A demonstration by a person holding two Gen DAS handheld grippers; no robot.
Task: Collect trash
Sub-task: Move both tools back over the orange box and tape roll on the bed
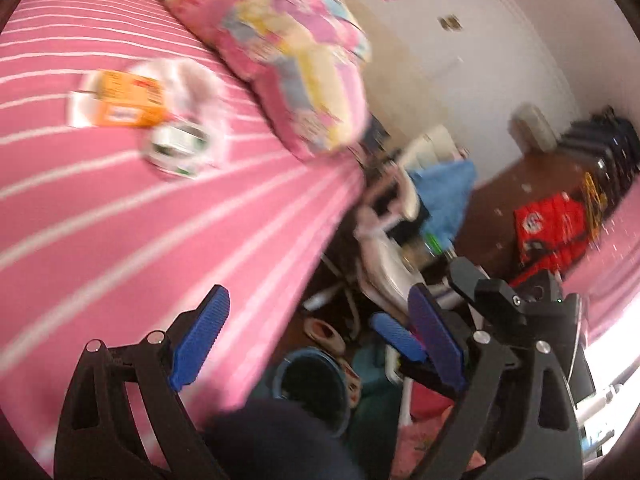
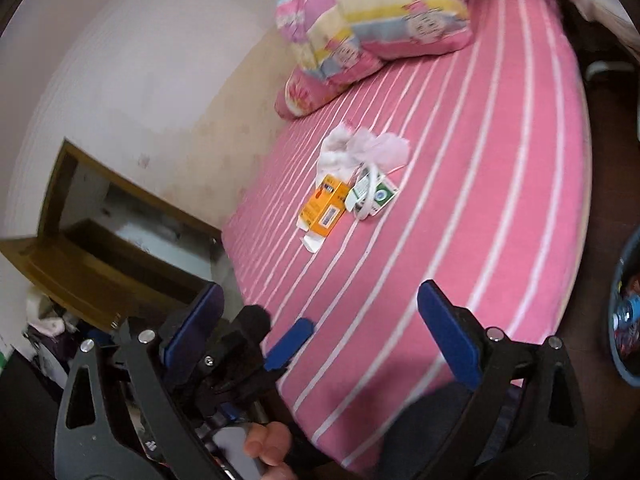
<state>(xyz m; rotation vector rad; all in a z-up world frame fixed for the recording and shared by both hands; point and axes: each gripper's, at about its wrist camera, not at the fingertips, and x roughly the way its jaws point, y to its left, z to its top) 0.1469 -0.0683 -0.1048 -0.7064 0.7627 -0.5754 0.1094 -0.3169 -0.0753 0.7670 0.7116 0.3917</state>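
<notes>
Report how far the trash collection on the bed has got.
Nothing looks collected yet. The orange cardboard box, the green-and-white carton and the crumpled white tissue lie on the pink striped bed. The left gripper and the right gripper are open, empty. All three remain.

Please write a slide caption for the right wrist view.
Open right gripper above striped bed bearing orange box, green-white carton, crumpled tissue.

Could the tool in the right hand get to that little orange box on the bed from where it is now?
Probably yes. The right tool is open and empty, and only bare striped bedsheet lies between it and the orange box. Crumpled tissue and a green-and-white carton sit close beside the box.
</notes>
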